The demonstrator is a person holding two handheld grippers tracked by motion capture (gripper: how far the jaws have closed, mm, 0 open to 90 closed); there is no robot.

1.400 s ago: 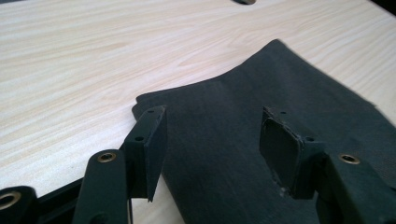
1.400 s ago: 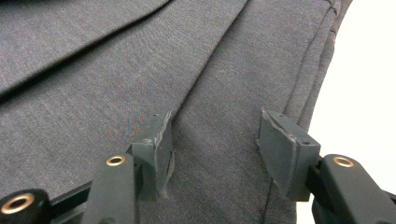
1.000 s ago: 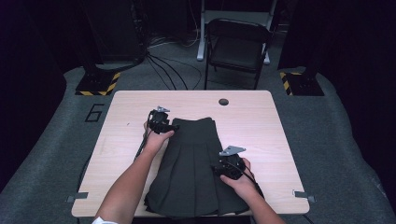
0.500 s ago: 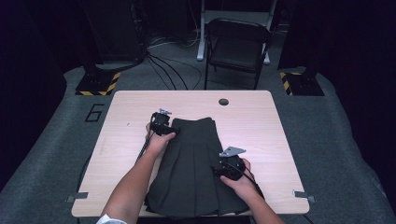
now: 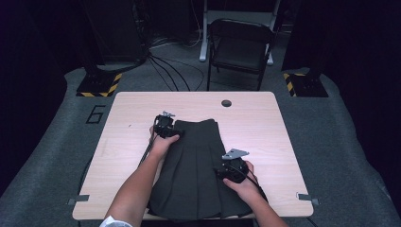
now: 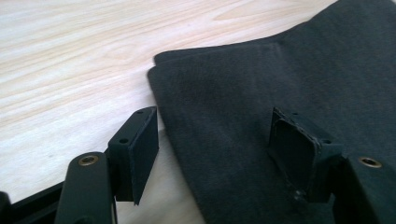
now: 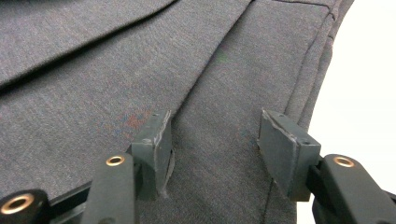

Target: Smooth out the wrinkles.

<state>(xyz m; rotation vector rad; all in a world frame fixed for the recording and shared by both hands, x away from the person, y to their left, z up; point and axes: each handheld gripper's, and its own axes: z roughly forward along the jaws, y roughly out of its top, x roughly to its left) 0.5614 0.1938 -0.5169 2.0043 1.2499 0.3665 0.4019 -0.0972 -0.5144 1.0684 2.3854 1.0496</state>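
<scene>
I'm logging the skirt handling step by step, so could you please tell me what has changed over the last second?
The left gripper at the skirt's waistband corner has just been opening its jaws; they now straddle the skirt's edge without pressing it. The right gripper, jaws open over the pleats, and the skirt itself stayed put.

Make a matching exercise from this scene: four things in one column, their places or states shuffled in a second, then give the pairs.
Things:
1. left tool
2. right tool
3. dark skirt
4. folding chair

Places or states:
A. on the floor beyond the table's far edge
B. open, at the skirt's far left corner
C. spread flat on the wooden tabletop
D. open, over the pleats near the skirt's right edge

Pairs: 1-B, 2-D, 3-C, 4-A
</scene>
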